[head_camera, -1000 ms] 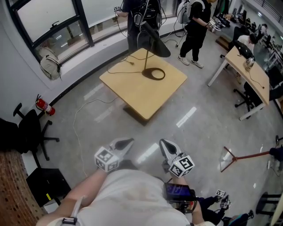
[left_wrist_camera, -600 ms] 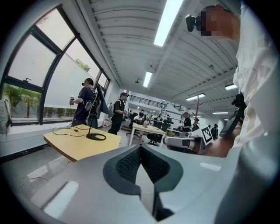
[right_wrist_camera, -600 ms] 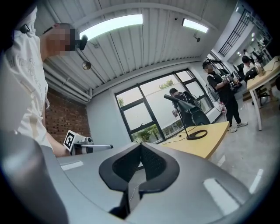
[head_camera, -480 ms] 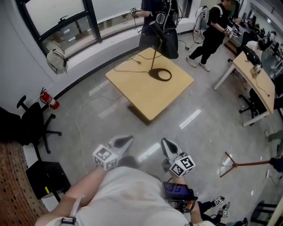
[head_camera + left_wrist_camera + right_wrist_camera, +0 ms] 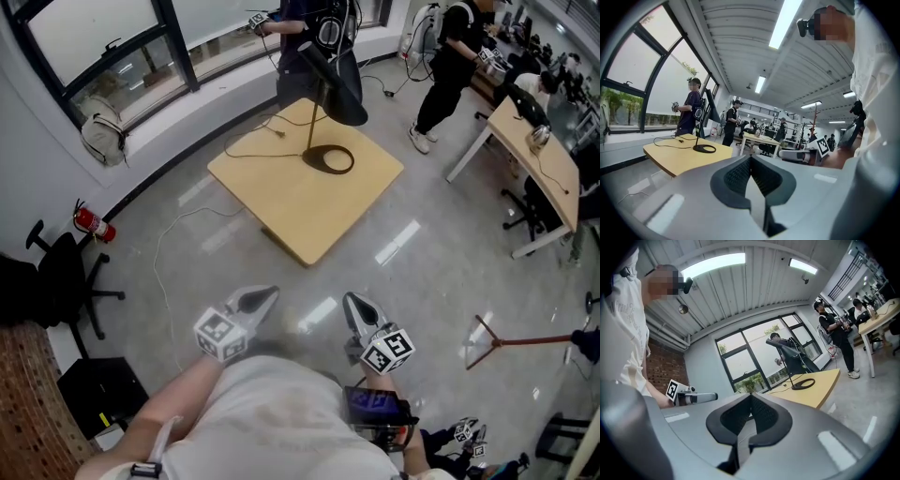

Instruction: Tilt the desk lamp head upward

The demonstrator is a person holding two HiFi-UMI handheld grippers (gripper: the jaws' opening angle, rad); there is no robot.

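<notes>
I can read no words, numbers or brands. Only black-and-white square patterns stand on the white cube of my left hand-held gripper and the matching white cube of my right hand-held gripper. Faint print on my pale shirt is illegible.

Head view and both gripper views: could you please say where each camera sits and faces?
Head view: on the head, steeply down at table and desk lamp; shirt, left tongs, right tongs.
Left gripper view: on left tongs, toward table; shut jaws, shirt.
Right gripper view: on right tongs, toward table; shut jaws, shirt.
All share the desk lamp.
</notes>
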